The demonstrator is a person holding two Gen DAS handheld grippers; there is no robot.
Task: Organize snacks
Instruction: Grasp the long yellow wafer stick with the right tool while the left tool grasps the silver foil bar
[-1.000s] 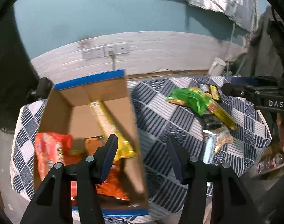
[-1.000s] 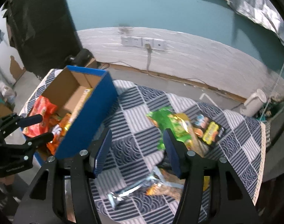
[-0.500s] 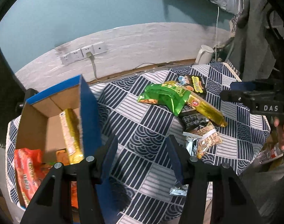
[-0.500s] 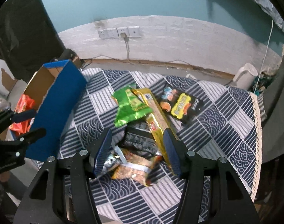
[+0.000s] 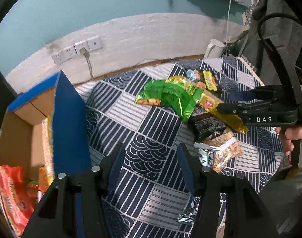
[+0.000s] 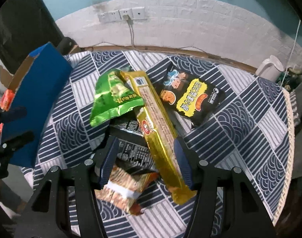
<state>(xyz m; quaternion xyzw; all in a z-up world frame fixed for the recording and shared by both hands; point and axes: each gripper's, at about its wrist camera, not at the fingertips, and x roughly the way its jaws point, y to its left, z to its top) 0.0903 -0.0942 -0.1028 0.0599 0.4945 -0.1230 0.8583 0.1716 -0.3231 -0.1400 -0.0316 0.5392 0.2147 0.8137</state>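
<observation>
**Two open grippers angled down over a table of snack packets**

In the right wrist view, the right gripper (image 6: 146, 154) points steeply down at a heap of snacks. Its two blue-padded fingers stand partly apart and grip nothing. Between and below them lie a long gold packet (image 6: 157, 130), a black packet with white print (image 6: 131, 138) under it, and a clear packet of brown snacks (image 6: 123, 190) nearest the camera. Whether the pads touch the gold packet cannot be told. Further off, a crumpled green packet (image 6: 113, 97) lies against the gold one's far end, and a black and yellow packet (image 6: 190, 99) lies beside it toward the table's far edge. All rest on a table under a navy and white patterned cloth (image 6: 240, 119).

In the left wrist view, the left gripper (image 5: 151, 164) is also tilted down, fingers partly apart and empty, over bare cloth near the table's front edge. A silver wrapper (image 5: 190, 208) lies just beside its right finger. At the table's left edge stands a cardboard box with blue outer walls (image 5: 69, 123), holding an orange packet (image 5: 10, 190) and other snacks. At right, a person's hand (image 5: 291, 134) holds the right gripper's handle above the heap.

Beyond the table's far edge are a white brick wall with sockets (image 6: 121, 14) and a white kettle (image 6: 269, 69).
</observation>
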